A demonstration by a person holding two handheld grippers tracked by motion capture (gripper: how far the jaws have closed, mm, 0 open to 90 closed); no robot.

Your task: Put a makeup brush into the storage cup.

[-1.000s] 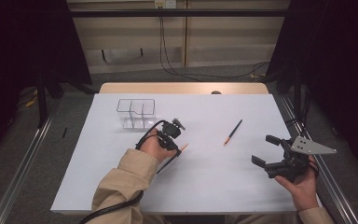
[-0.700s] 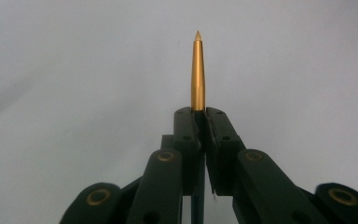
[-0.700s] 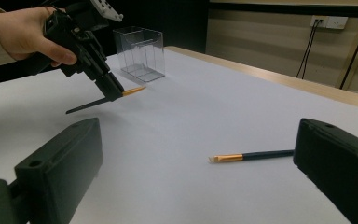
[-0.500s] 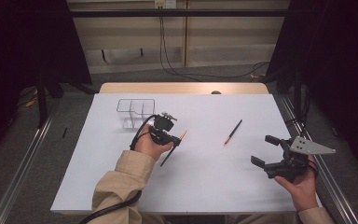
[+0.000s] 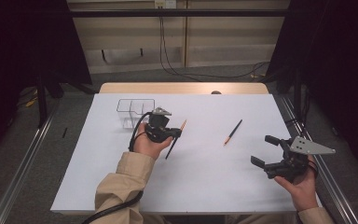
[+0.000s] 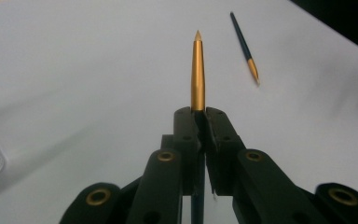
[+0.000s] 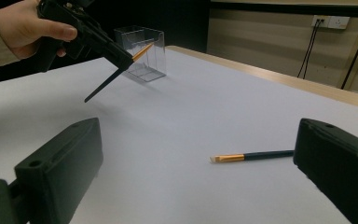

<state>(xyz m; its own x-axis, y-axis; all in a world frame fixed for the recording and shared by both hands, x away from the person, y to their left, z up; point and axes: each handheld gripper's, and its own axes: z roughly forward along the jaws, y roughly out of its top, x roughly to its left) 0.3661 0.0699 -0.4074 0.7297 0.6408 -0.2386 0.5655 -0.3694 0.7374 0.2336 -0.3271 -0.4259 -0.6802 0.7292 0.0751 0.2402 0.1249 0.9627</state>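
Your left gripper (image 5: 175, 133) has its jaws pressed together on a brush (image 6: 197, 74) — the pads pinch it partway along, the gold end pointing out past the jaw tips and the dark handle slanting down behind them, clear of the desk (image 5: 205, 186). Seen from the high view, that held brush hangs just beside the clear plastic organizer (image 5: 135, 112), on the side nearer the desk's middle, with your left hand (image 5: 149, 144) wrapped around the gripper body. A second brush (image 5: 233, 132) lies flat on the white desk well apart from the organizer, out toward your right side. Your right gripper (image 5: 266, 150) has its jaws spread wide with nothing between them — it sits near the desk's right edge, far from the organizer, and the lying brush is between it and the left gripper.
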